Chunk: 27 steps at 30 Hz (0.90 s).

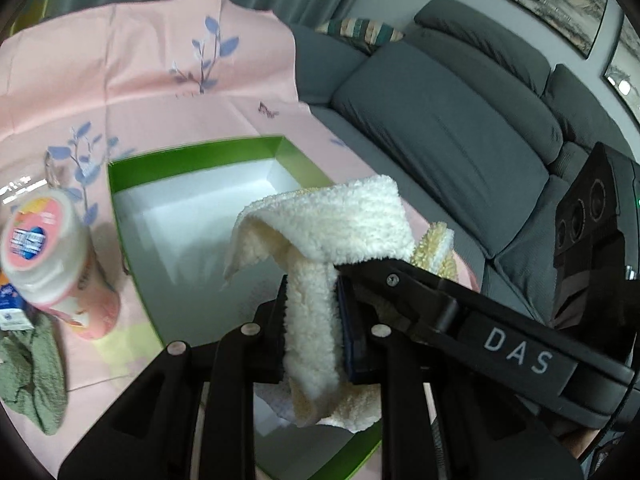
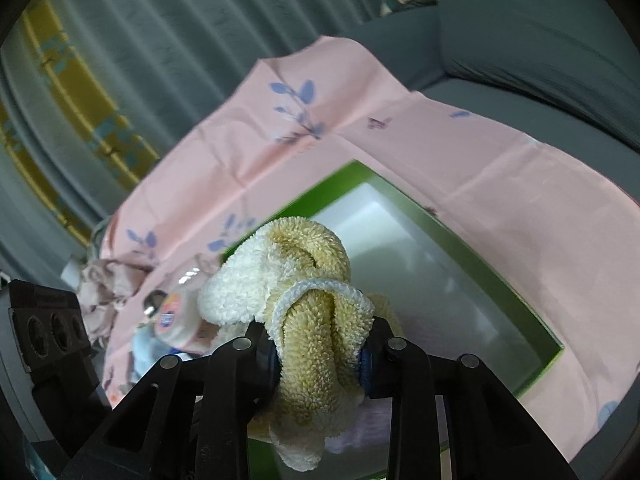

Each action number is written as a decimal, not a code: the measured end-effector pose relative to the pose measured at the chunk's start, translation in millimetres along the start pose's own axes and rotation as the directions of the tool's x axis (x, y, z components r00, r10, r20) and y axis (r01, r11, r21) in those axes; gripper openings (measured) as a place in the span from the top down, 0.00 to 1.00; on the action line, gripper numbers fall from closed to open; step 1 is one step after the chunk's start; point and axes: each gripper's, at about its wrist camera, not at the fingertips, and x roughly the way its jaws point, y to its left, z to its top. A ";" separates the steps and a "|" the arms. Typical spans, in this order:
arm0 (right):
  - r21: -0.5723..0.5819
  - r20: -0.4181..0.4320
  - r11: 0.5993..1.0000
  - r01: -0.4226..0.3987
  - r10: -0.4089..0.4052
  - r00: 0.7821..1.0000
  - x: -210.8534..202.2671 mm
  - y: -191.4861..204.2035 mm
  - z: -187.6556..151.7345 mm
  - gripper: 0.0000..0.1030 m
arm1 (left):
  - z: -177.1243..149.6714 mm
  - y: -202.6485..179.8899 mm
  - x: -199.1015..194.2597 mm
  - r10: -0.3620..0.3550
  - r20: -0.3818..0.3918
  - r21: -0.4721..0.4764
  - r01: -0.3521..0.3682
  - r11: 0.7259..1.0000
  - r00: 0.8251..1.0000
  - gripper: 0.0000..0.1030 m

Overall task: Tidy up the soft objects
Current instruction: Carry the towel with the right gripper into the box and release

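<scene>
A fluffy cream and yellow towel (image 1: 320, 232) is held by both grippers above the near part of a green box (image 1: 192, 156) with a white inside. My left gripper (image 1: 312, 320) is shut on one bunched end of the towel. My right gripper (image 2: 320, 352) is shut on the other end (image 2: 308, 320), and its arm (image 1: 460, 320) crosses the left wrist view at the right. The box (image 2: 460, 240) lies on a pink flowered cloth (image 1: 140, 60). A crumpled green cloth (image 1: 32, 376) lies at the left edge.
A pink and white tub (image 1: 52, 256) lies on its side left of the box, also in the right wrist view (image 2: 176, 316). A crumpled pale pink cloth (image 2: 108, 284) lies beyond it. A grey sofa (image 1: 440, 120) stands to the right, curtains behind.
</scene>
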 end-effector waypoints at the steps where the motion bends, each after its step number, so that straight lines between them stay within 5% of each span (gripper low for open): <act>1: 0.011 -0.015 1.000 0.012 -0.012 1.000 3.2 -3.0 -0.2 0.69 | -1.0 -0.8 3.6 0.007 -0.015 0.005 -0.007 1.000 1.000 0.83; 11: -0.003 -0.099 0.985 0.172 -0.171 0.980 29.9 -13.5 -4.2 0.69 | -9.2 -1.8 33.4 0.105 -0.134 0.021 -0.103 0.994 0.985 0.82; 24: 0.036 -0.125 0.982 0.183 -0.177 0.976 34.4 -23.4 -4.0 0.69 | -6.9 -4.6 39.4 0.153 -0.187 0.041 -0.147 0.988 0.970 0.73; 27: 0.030 -0.077 0.989 0.145 -0.143 0.987 26.4 -20.8 -1.9 0.45 | -5.8 -9.6 24.2 0.177 -0.144 0.062 -0.169 0.984 0.974 0.57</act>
